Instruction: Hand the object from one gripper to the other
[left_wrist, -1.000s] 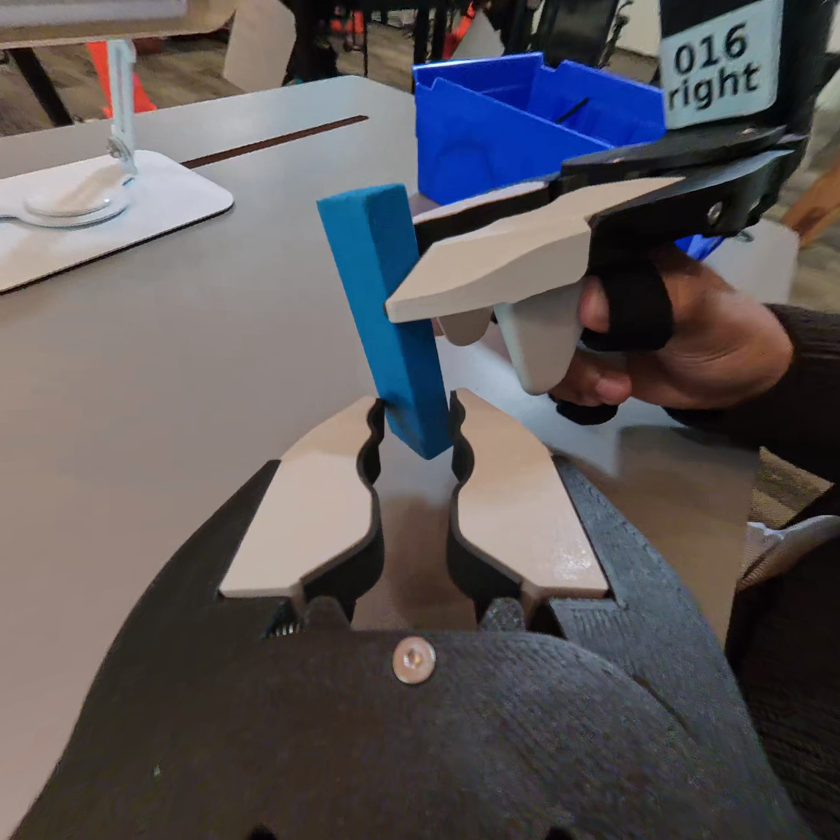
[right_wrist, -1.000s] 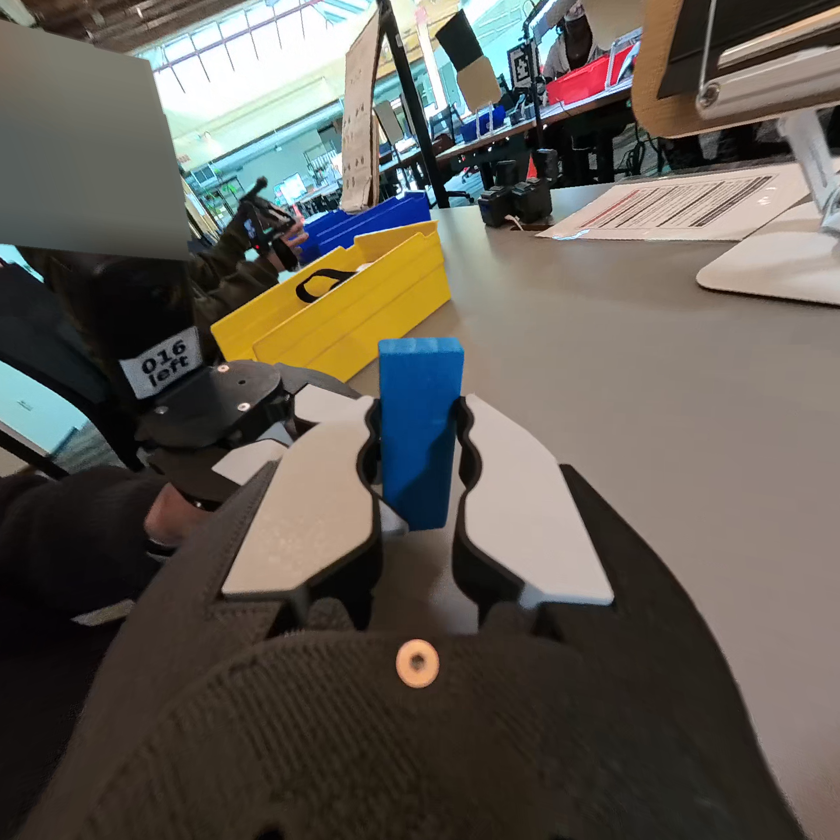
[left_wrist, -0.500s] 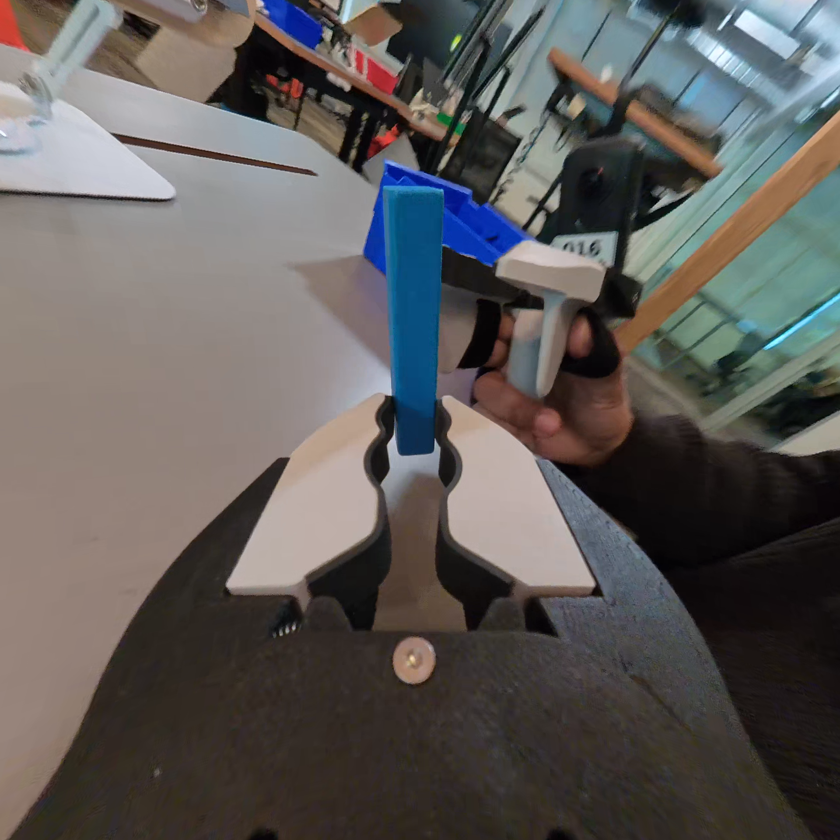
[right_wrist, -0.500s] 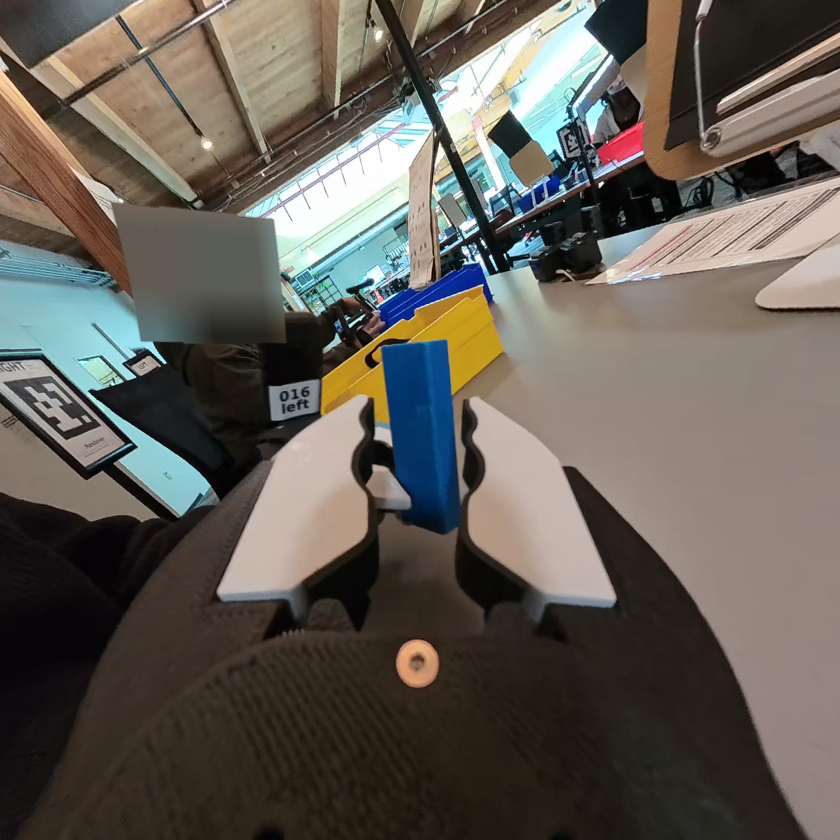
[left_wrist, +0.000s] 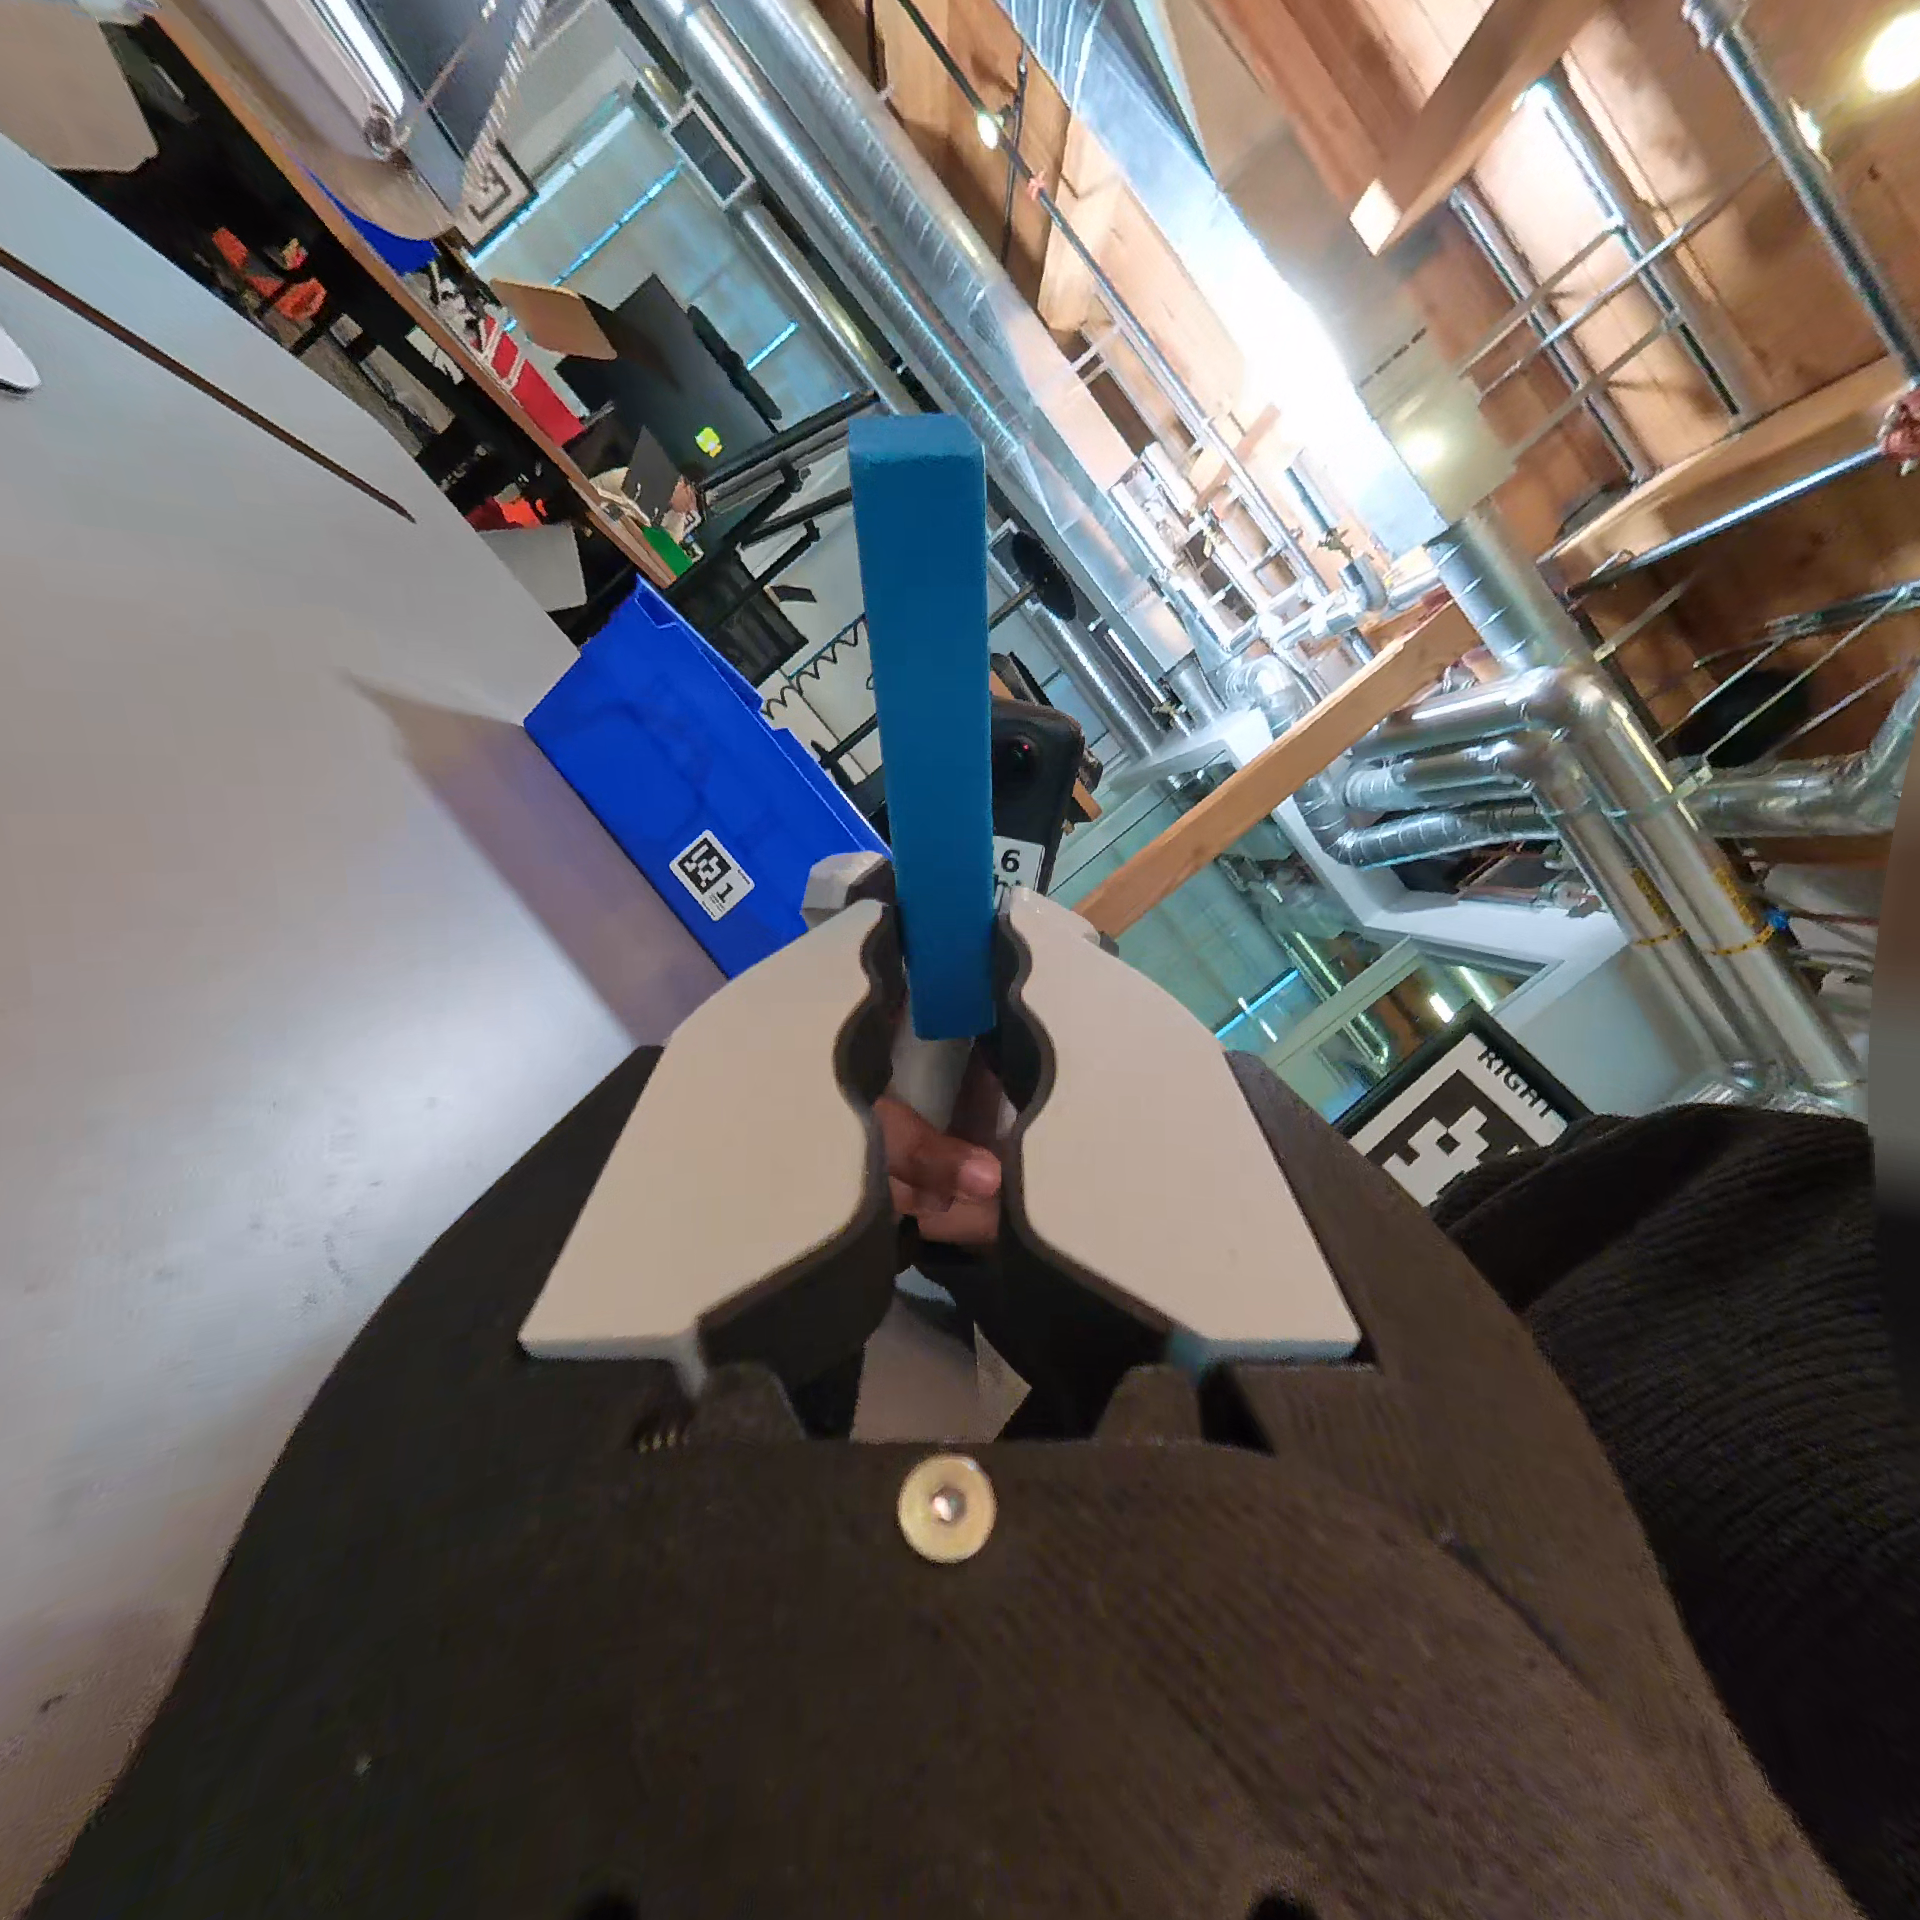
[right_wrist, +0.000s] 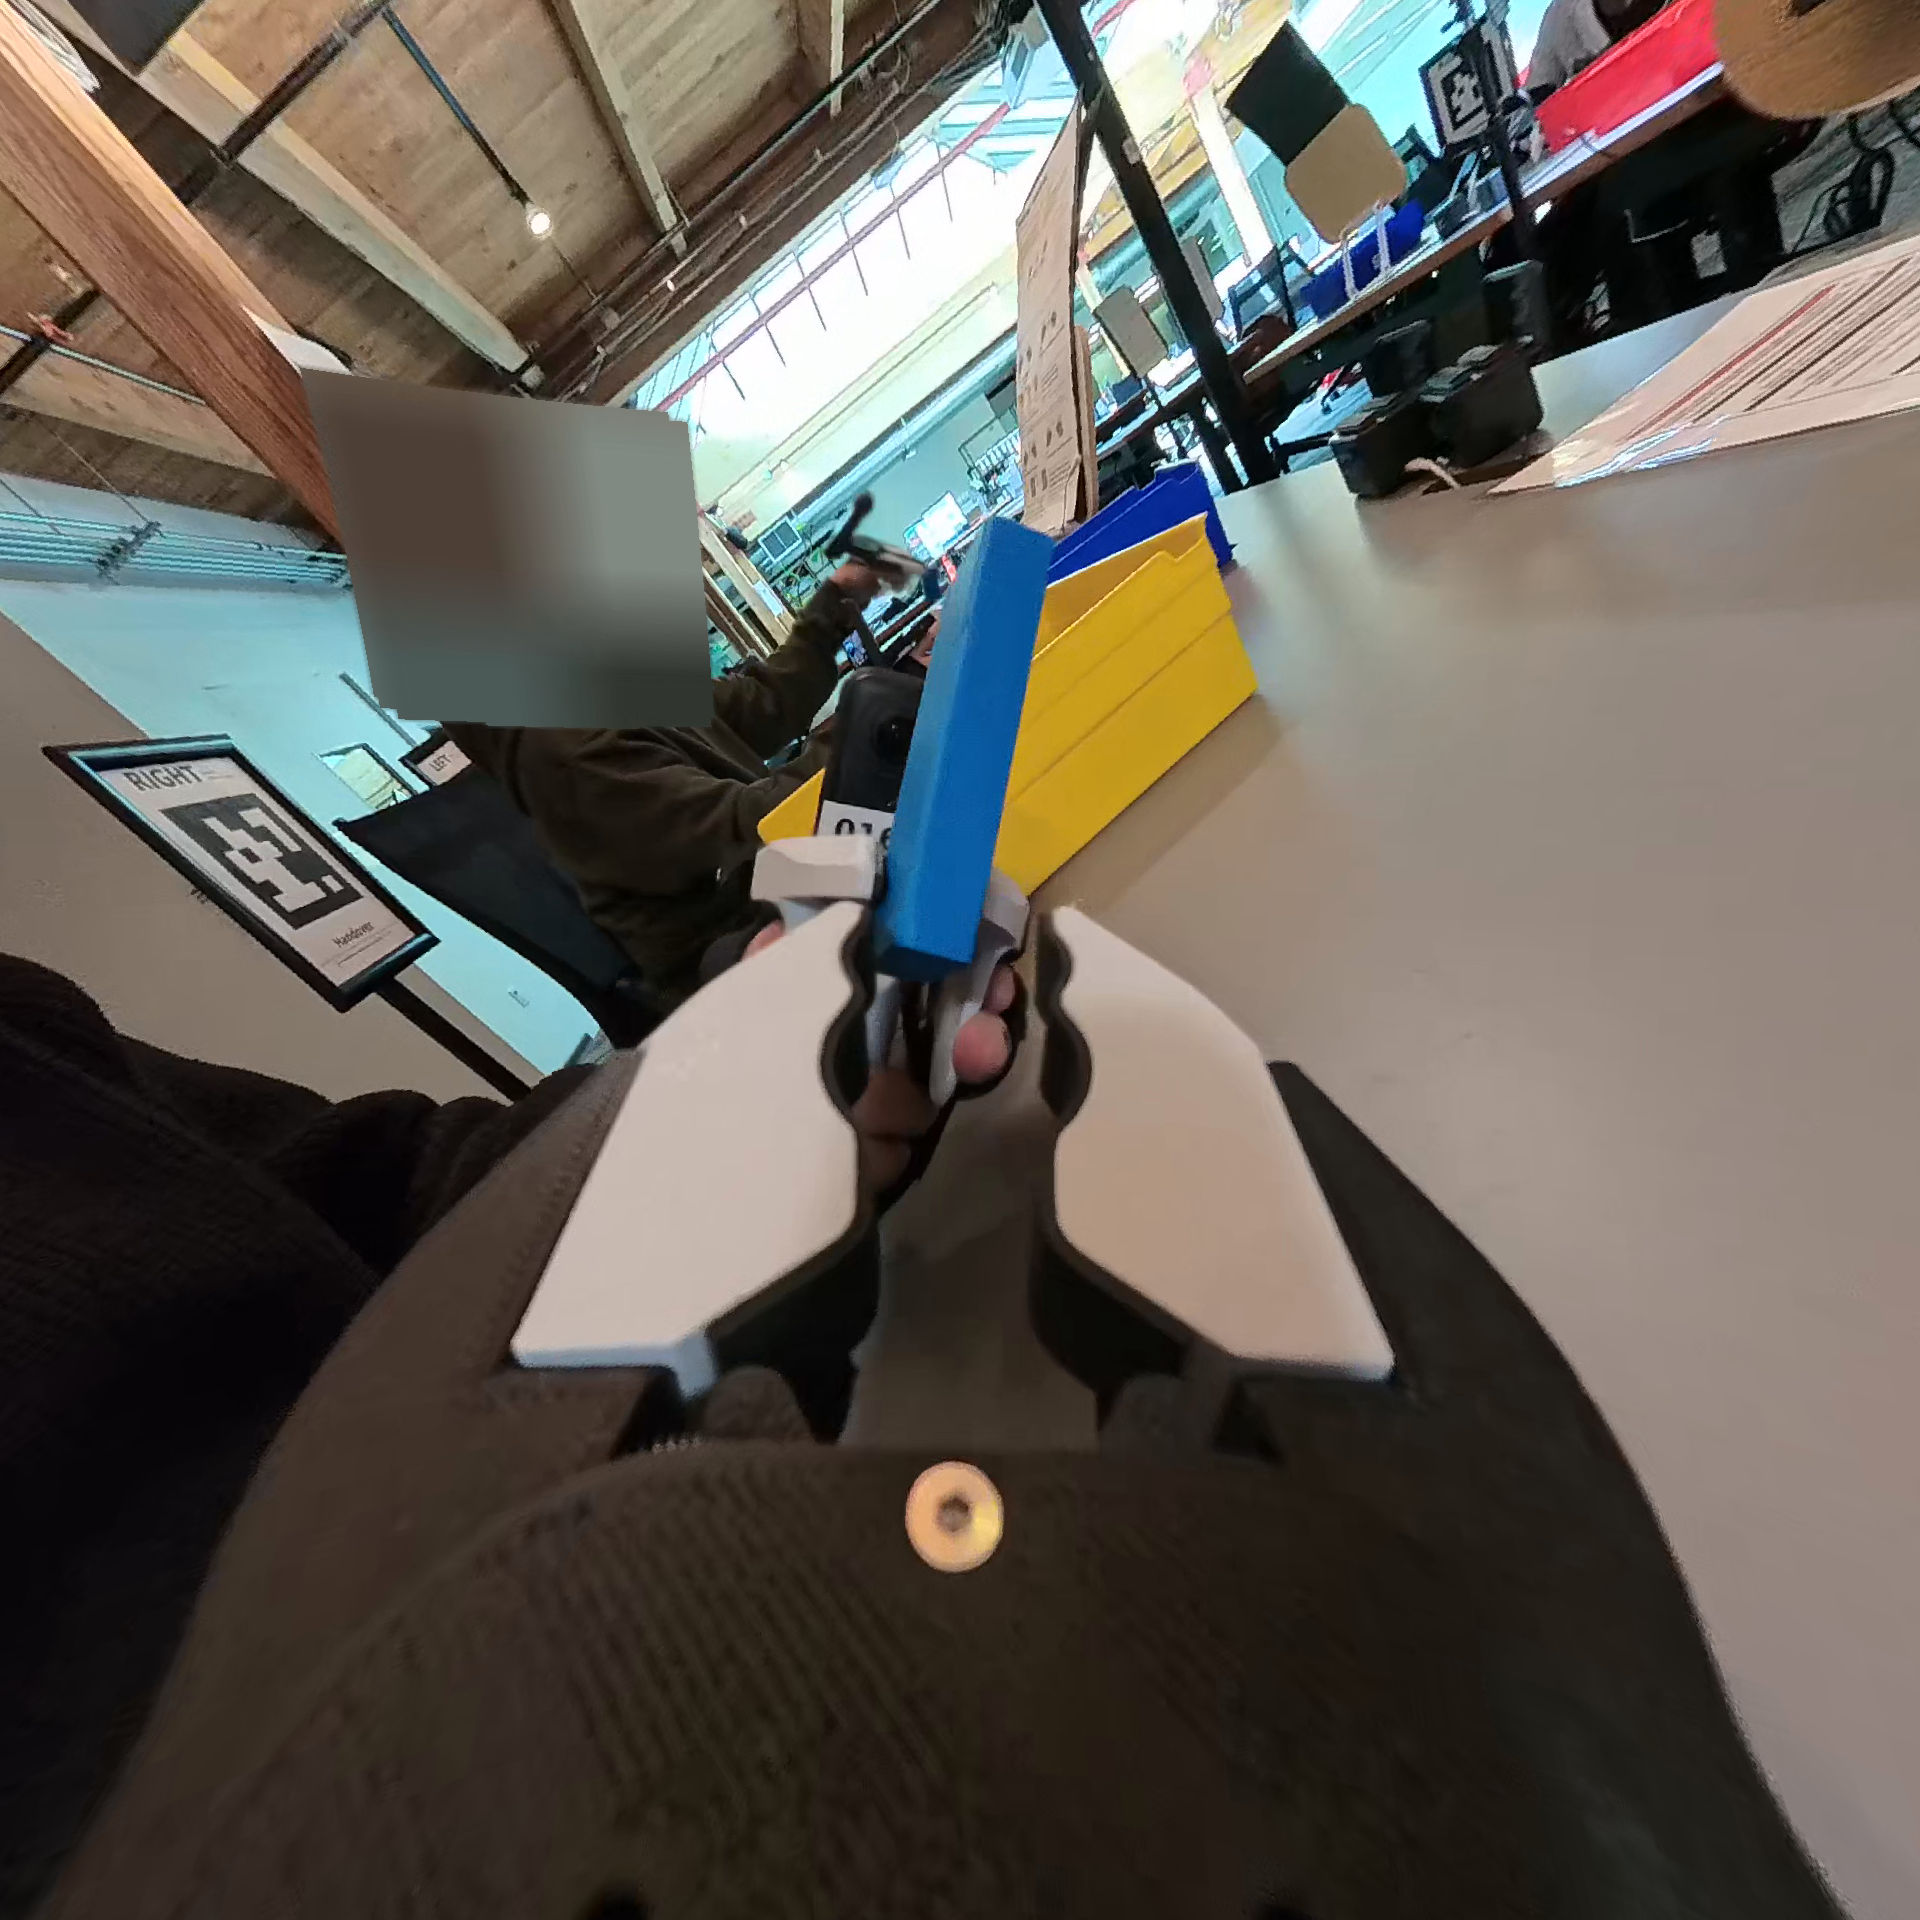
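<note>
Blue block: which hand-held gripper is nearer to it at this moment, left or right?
Left. The left hand-held gripper is clamped on the lower end of the blue block. The right hand-held gripper is open, its fingers flanking that end with a visible gap.

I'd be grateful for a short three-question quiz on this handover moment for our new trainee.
1. True or false: the right gripper is open.
2. What clamps the lower end of the blue block? A) the left gripper B) a bare hand C) nothing, it stands free
3. Fill in: in the right wrist view, the bin on the table behind the block is ___ in colour.

Key: 1 true; 2 A; 3 yellow.
</note>
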